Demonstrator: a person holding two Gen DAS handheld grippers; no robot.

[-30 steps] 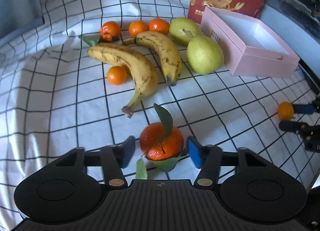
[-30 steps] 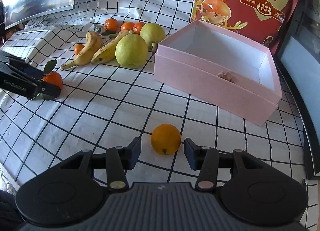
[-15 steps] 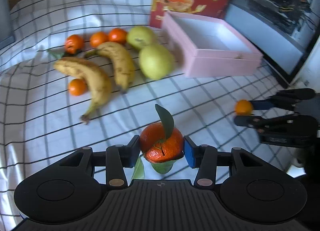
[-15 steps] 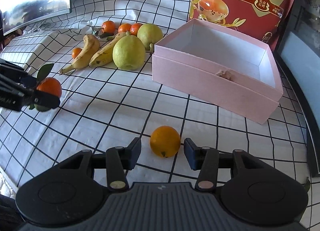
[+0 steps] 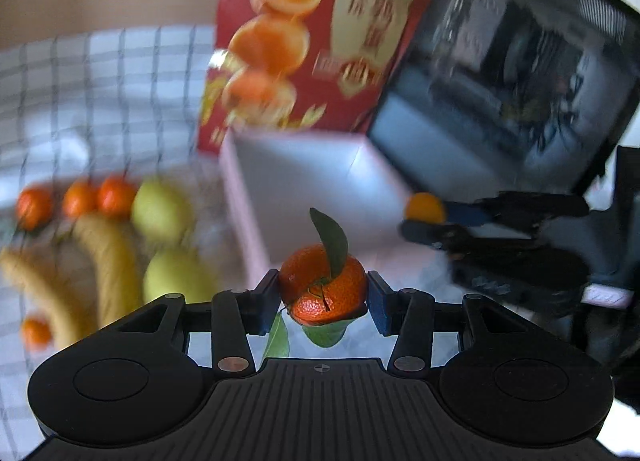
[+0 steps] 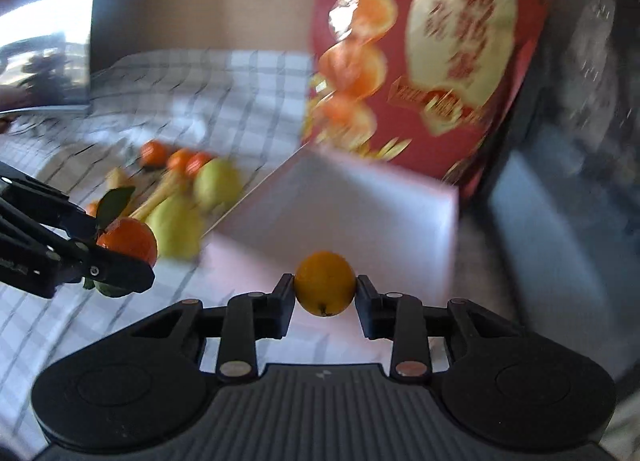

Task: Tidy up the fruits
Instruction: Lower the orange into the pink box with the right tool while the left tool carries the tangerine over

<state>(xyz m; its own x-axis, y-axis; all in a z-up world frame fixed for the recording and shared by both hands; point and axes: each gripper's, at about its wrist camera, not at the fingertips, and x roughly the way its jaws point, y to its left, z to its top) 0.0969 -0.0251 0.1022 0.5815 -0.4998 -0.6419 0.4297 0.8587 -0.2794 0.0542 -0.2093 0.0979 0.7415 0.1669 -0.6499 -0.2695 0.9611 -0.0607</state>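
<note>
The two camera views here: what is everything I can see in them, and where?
leafy tangerine: one, orange with green leaves, held between the left fingers
small orange: one, yellow-orange, held between the right fingers
box: one, pink, open, ahead of both grippers
tangerines: four loose, orange, three in a row left of the box, one by the bananas
pears: two, green, beside the box
bananas: two, yellow, left of the pears
bag: one, red, behind the box
cloth: one, white, black grid, under everything
left gripper: black, shut on the leafy tangerine
right gripper: black, shut on the small orange
</note>
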